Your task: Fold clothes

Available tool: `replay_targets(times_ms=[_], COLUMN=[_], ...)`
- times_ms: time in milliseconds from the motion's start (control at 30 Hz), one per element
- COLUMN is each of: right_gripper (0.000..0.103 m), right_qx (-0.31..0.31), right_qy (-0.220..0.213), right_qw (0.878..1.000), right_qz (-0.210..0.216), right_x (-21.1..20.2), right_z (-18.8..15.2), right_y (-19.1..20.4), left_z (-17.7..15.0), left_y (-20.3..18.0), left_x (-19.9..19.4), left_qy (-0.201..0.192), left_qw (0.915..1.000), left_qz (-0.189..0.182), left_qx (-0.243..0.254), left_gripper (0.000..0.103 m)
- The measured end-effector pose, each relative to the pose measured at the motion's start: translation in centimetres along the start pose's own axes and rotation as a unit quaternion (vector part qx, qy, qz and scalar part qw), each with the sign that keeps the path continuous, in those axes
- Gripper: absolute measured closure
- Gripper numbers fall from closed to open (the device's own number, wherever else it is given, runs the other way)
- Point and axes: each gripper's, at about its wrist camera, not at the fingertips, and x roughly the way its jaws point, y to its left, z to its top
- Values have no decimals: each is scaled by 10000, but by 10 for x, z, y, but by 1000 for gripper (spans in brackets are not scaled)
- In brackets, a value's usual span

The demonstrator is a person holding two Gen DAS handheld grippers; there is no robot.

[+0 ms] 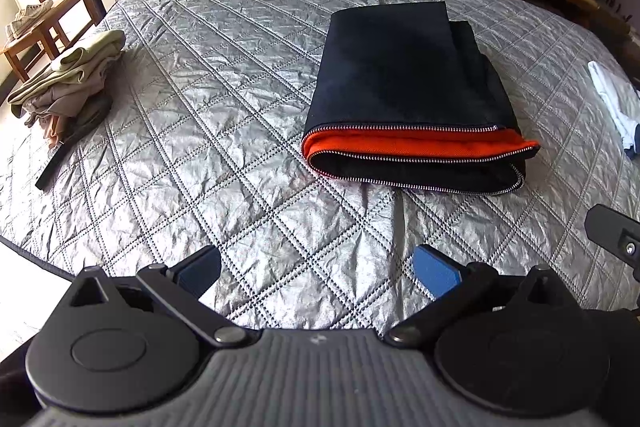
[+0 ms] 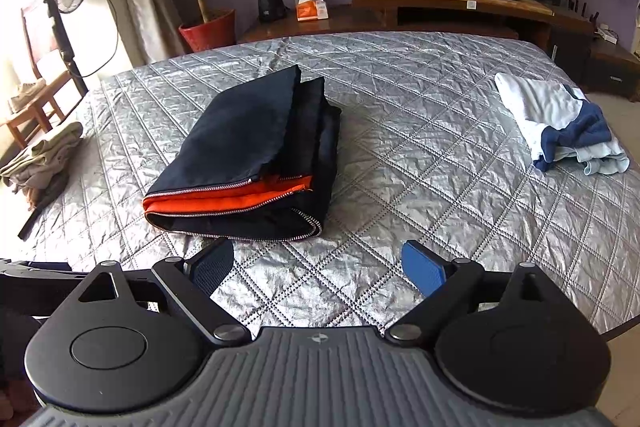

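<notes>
A dark jacket (image 2: pixel 244 155) with orange lining lies folded into a neat block near the middle of the bed (image 2: pixel 400 147), zip edge facing the grippers; this piece looks finished. At three o'clock from it, well apart, a white-and-blue garment (image 2: pixel 560 123) sits crumpled, seemingly still to fold. At nine o'clock, by the bed's edge, lies a beige pile (image 1: pixel 68 75), loosely stacked. The left gripper (image 1: pixel 316 271) and right gripper (image 2: pixel 318 267) both hover at six o'clock, jaws spread wide, holding nothing. Nothing blocks the way to either garment.
</notes>
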Motion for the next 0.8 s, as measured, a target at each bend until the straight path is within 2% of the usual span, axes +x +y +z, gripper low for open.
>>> replay_targets(times_ms=[800], right_gripper=[9], right_qx=[-57], right_qy=[-6], right_qw=[10000], right_qz=[-39], right_x=[0], right_z=[0], right_y=[2], left_z=[-1], left_y=[-1], left_x=[1], left_qy=[-67], left_qw=[10000], left_qz=[36], left_qx=[35], left_gripper=[1])
